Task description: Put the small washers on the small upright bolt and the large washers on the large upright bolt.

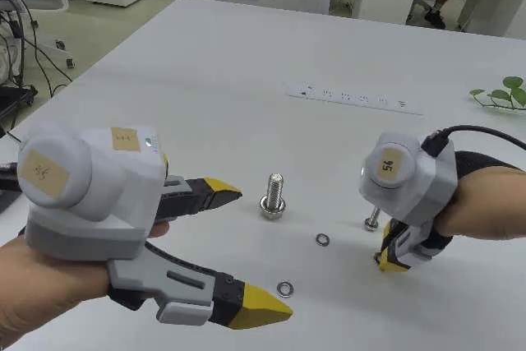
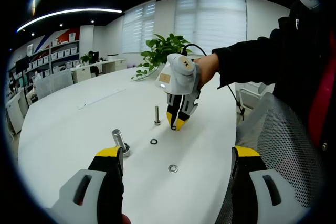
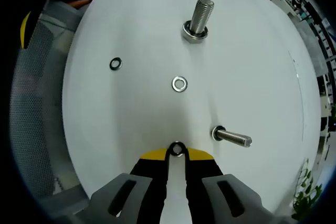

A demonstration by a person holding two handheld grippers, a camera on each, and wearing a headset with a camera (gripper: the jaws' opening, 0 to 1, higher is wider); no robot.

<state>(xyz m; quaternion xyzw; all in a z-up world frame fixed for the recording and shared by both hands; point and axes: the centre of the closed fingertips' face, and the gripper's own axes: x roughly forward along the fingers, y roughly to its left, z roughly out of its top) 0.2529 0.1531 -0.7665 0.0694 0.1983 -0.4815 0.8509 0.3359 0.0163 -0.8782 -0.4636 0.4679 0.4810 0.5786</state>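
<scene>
Left gripper (image 1: 242, 246): your jaws are spread wide and hold nothing; they hang low over the white table (image 1: 246, 63) and point toward the large bolt (image 1: 274, 193).
Right gripper (image 1: 390, 262): your yellow tips point down, pressed together on a washer (image 3: 177, 149), just beside the small bolt (image 1: 372, 219).
Small bolt: upright on the table, right of the large bolt.
Large bolt: upright, with a ring at its foot; from here it could be a washer or the bolt's own head.
Loose washers: one (image 1: 322, 240) lies flat between the two bolts; another (image 1: 285, 288) lies nearer you, by your left gripper's lower tip.
Power strip (image 1: 353, 98): beyond the bolts, well apart.
</scene>
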